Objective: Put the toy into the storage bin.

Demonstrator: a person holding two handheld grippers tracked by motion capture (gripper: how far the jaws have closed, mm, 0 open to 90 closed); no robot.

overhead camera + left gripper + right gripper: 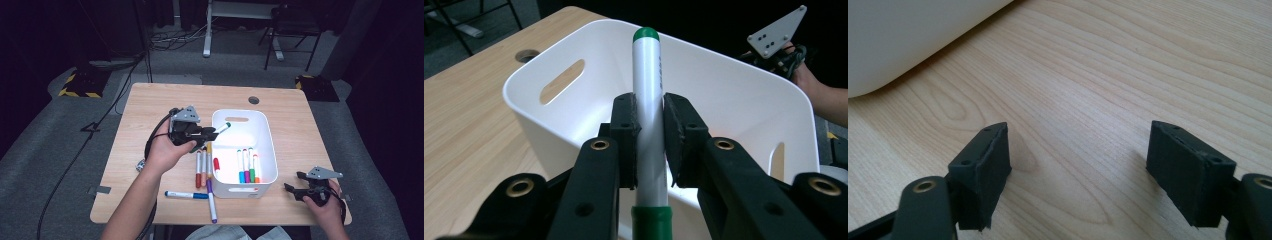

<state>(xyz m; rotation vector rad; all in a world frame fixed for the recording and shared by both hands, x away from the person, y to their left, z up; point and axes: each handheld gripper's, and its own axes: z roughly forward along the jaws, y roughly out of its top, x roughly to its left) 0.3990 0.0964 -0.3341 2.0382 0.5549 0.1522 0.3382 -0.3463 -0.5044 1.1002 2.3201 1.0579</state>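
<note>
1. We see the left hand-held gripper [209,131] in the middle of the high view, raised at the upper left rim of the white bin [267,145].
2. Its jaws pinch a green-capped marker [223,127]; in the left gripper view the pads [626,131] press on both sides of the white barrel [648,100], which rises straight up the centre of the frame.
3. The marker's green tip points up and to the right in the high view, over the bin's open top and near its slotted handle [237,119].
4. We see the right hand-held gripper [294,182] at the lower right of the high view, low over the table [150,100], just right of the bin.
5. Its jaws stand spread with nothing between them; the right gripper view shows bare wood grain [1088,140] between the two pads and the bin's wall [908,35] at the upper left.
6. Inside the bin, at its lower part, lie several markers [247,167] side by side, with a red one [216,165] by the left wall.
7. On the table left of the bin lie more markers: a red and an orange one [201,167] upright in the frame, a purple one [211,197] below them, and a blue one [186,195] lying across at the lower centre.
</note>
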